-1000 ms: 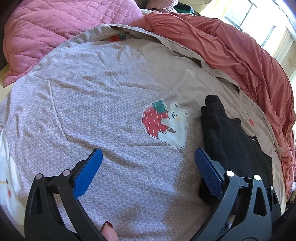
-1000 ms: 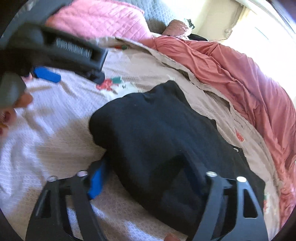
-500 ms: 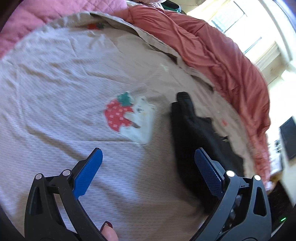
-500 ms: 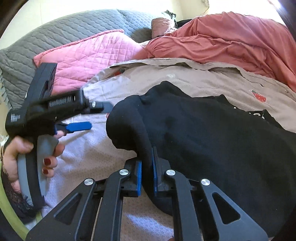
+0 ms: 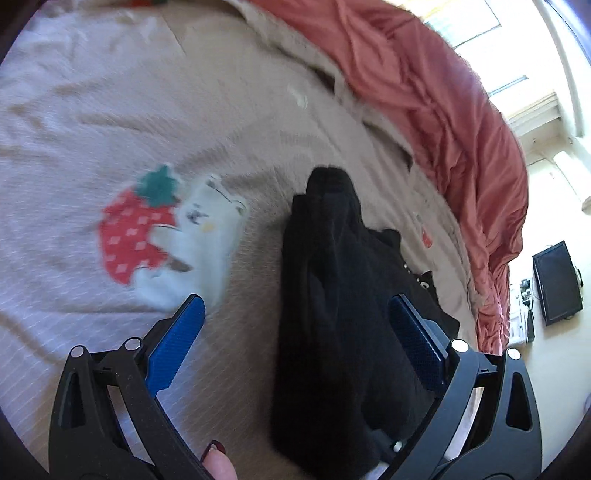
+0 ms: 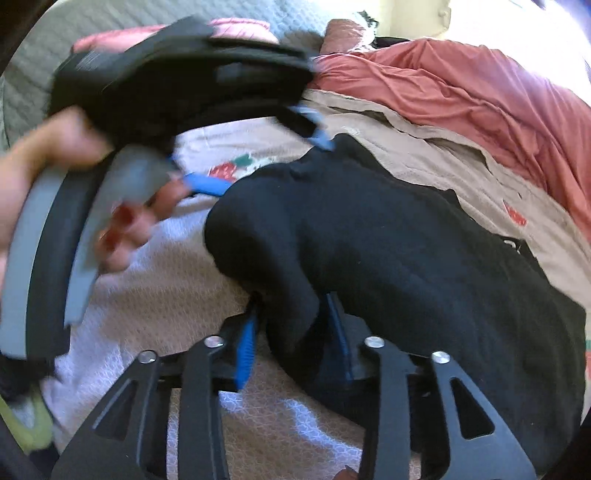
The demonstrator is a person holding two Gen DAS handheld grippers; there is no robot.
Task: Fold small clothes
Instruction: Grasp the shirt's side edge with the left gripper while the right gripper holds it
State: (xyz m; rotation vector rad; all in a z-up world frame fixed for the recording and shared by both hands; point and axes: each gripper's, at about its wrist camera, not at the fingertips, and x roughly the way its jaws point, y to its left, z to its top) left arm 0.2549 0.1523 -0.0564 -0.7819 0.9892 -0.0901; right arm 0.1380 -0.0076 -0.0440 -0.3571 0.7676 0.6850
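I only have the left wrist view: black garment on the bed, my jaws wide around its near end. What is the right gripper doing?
Observer: The right gripper is at a bulging edge of the black garment; the fabric sits between its blue pads, and its jaws are opening.
Operator: Where does my left gripper look from that side?
Observer: The left gripper hangs over the garment's far end, one blue fingertip on either side of it.
Operator: Anything behind me that I can't see?
Observer: A grey quilted headboard and a pink pillow at the head of the bed.
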